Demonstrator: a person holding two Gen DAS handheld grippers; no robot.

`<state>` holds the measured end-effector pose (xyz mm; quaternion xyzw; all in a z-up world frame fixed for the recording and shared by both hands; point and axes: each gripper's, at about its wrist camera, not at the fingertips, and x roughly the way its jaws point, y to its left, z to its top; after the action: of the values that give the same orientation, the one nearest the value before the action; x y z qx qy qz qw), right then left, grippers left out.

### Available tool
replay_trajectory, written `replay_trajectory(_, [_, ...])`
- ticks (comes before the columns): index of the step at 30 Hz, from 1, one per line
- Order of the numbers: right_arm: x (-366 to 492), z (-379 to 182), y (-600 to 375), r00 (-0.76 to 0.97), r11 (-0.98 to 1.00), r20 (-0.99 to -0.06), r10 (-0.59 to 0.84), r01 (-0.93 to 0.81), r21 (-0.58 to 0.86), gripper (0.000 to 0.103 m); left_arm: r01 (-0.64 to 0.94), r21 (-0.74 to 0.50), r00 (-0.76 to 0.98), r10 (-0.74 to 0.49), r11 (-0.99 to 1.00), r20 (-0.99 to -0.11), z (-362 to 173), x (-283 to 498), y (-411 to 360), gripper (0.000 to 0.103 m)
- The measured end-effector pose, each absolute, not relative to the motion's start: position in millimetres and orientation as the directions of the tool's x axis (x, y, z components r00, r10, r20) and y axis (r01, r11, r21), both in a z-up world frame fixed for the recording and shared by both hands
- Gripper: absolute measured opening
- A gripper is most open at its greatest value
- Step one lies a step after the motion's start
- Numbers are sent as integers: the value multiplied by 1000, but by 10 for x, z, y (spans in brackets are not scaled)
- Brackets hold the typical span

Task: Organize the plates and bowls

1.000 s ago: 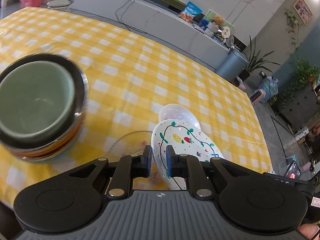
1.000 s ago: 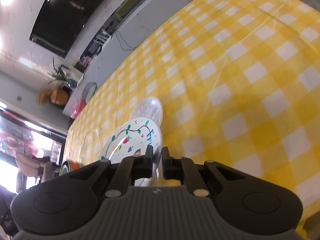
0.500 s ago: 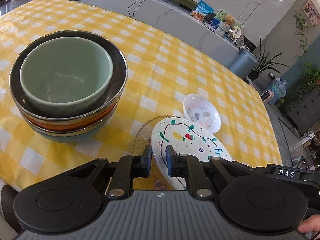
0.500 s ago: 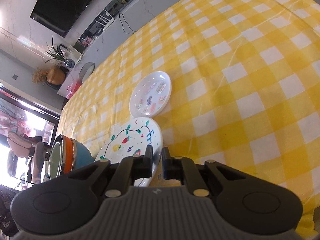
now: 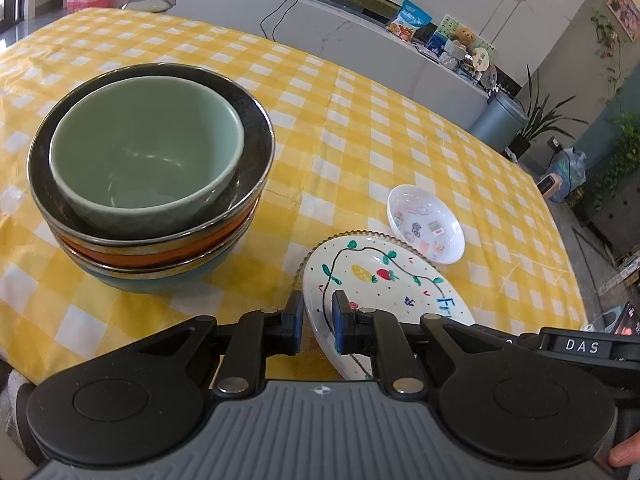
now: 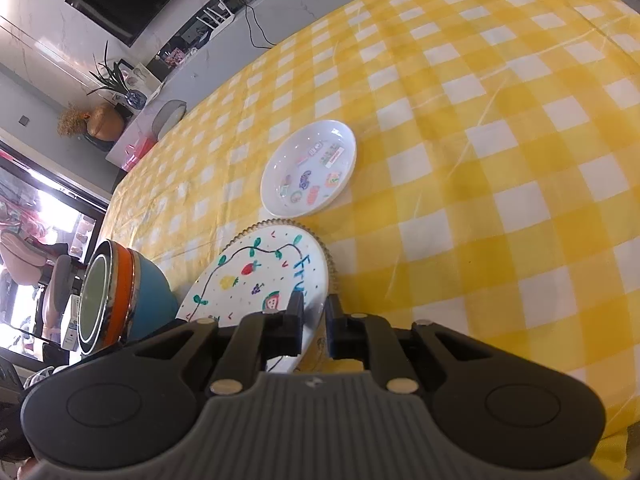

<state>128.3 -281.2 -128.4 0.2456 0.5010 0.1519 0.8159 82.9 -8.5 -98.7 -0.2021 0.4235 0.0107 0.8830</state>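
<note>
Fingers (image 5: 295,322) of the left gripper (image 5: 316,322) stand narrow, pinched on the near-left rim of the painted fruit plate (image 5: 384,280); one pad sits over the painted face, the other under the rim. The right gripper (image 6: 313,322) is set the same way on the opposite side of the same plate (image 6: 260,276), jaws narrow across its edge. Both tools therefore hold one plate between them.

The plate sits low over a clear glass plate with a beaded rim (image 5: 320,245), whose edge shows just beyond it in both views. Whether the painted plate already rests fully on the glass one or is held slightly tilted above it cannot be told.

Just beyond lies the small white sticker dish (image 5: 426,228), flat on the yellow checked tablecloth (image 5: 360,128) and close to the beaded rim. To the left stands the bowl stack (image 5: 152,184): a pale green bowl nested in a dark-rimmed bowl, over orange and blue ones.

Judged step: seating the painted plate onto the glass plate to form the plate stack. The bowls appear already nested.

Next move, as a judgement: level the plate, centre it inside the beaded rim, then open both jaws together and draw back along the table plane, so neither finger drags the plate off centre. The small dish remains to be added on top.
</note>
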Motion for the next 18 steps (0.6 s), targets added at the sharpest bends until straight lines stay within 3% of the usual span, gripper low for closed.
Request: replay_trajectory(18, [1287,-1283,-2608,464,894,-784,413,-43,446,11,-167,-242,639,-81,956,-765,-1032,854,-241,17])
